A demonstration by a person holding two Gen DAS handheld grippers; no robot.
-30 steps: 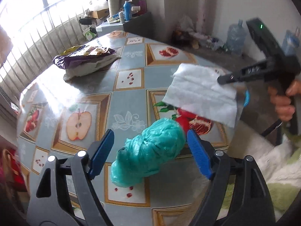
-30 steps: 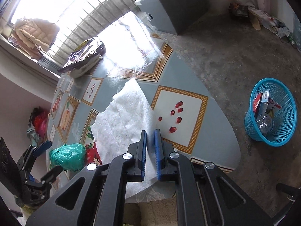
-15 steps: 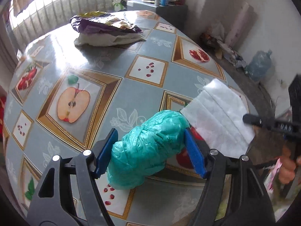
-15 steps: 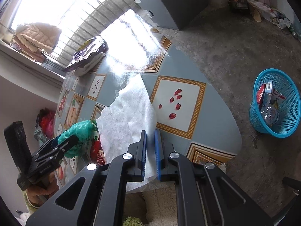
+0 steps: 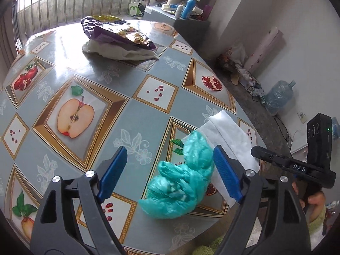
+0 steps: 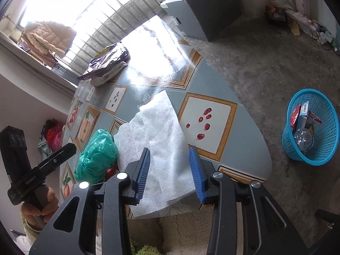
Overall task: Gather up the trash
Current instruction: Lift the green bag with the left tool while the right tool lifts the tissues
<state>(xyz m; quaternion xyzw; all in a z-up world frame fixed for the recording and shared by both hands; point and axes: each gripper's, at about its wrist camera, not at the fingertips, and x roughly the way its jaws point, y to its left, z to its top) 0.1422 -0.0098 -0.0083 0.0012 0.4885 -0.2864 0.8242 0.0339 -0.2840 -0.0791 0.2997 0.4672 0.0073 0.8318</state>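
A crumpled teal plastic bag point(image 5: 182, 180) lies on the table point(image 5: 89, 70) near its front edge. My left gripper point(image 5: 170, 172) is open, with the bag between its fingers nearer the right one. A white paper sheet point(image 6: 157, 140) lies flat beside the bag point(image 6: 97, 153), overhanging the table edge. My right gripper point(image 6: 171, 172) is open with its fingers on either side of the sheet's near part. The sheet point(image 5: 229, 140) also shows in the left wrist view.
A purple snack bag on a white cloth point(image 5: 119, 38) lies at the table's far side. A blue mesh basket point(image 6: 311, 127) with trash stands on the floor right of the table. A grey cabinet point(image 6: 201, 14) stands beyond it. A water jug point(image 5: 278, 95) stands by the wall.
My right gripper has opened and let go of the white sheet, which now lies flat. My left gripper has opened wider around the teal bag, which rests on the table.
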